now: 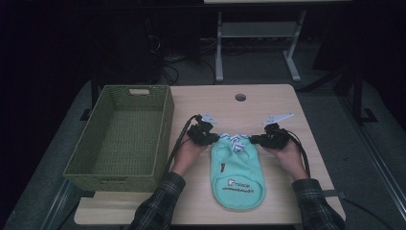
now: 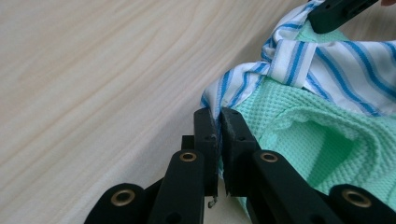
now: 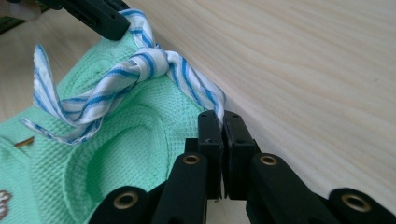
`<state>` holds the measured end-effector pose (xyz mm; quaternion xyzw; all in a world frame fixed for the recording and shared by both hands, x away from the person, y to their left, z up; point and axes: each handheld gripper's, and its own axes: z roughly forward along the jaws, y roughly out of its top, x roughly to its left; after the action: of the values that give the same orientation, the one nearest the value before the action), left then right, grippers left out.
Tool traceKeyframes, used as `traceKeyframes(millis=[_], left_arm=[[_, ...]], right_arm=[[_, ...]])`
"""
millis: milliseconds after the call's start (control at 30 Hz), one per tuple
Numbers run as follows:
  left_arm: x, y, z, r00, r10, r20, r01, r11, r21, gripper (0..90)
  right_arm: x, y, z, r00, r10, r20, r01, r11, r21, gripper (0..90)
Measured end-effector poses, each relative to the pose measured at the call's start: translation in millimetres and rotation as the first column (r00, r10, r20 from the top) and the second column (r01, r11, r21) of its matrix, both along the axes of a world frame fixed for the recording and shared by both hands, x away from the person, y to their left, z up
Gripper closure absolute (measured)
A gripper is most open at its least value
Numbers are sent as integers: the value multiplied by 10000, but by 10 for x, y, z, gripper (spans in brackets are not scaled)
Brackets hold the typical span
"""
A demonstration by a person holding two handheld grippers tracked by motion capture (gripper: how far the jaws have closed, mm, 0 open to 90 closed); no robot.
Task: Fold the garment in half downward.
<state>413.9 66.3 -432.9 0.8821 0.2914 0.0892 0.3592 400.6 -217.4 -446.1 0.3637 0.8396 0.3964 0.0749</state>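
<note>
Both claws were clamped down! The left gripper (image 2: pixel 218 122) had its jaws pinched tight on the striped collar (image 2: pixel 299 60) of the mint-green garment (image 1: pixel 237 172), the fabric edge squeezed between the pads. The right gripper (image 3: pixel 221 122) was nipped shut on the collar's other end. The garment lay flat on the table (image 1: pixel 268 103) between them, trailing back toward the person; a woven basket (image 1: pixel 163 124) sat just outside the left gripper.
</note>
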Motion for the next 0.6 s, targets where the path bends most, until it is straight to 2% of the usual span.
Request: traceKeyframes(millis=[167, 200, 233, 400, 500, 600], left_arm=[[-40, -13, 97, 9994, -105, 343, 107, 9999, -45, 857], [-49, -18, 117, 9991, -112, 403, 115, 9999, -70, 857], [-55, -20, 138, 9988, -147, 476, 153, 9998, -107, 857], [-82, -32, 253, 9971, -72, 763, 100, 9992, -374, 857], [-91, -33, 318, 9949, -97, 1009, 143, 9989, -451, 856], [-143, -32, 381, 9911, -219, 1314, 300, 9978, -596, 855]], right_arm=[[-38, -8, 106, 9991, 46, 416, -41, 9999, -114, 876], [-50, -3, 132, 9994, -55, 344, 59, 9999, -128, 875], [-46, -8, 147, 9986, -4, 524, 13, 9999, -167, 875], [-47, -20, 226, 9971, -130, 754, 136, 9999, -75, 875], [-56, -25, 292, 9951, -203, 972, 208, 9998, -37, 875], [-91, -31, 359, 9898, -278, 1395, 274, 9996, 49, 874]])
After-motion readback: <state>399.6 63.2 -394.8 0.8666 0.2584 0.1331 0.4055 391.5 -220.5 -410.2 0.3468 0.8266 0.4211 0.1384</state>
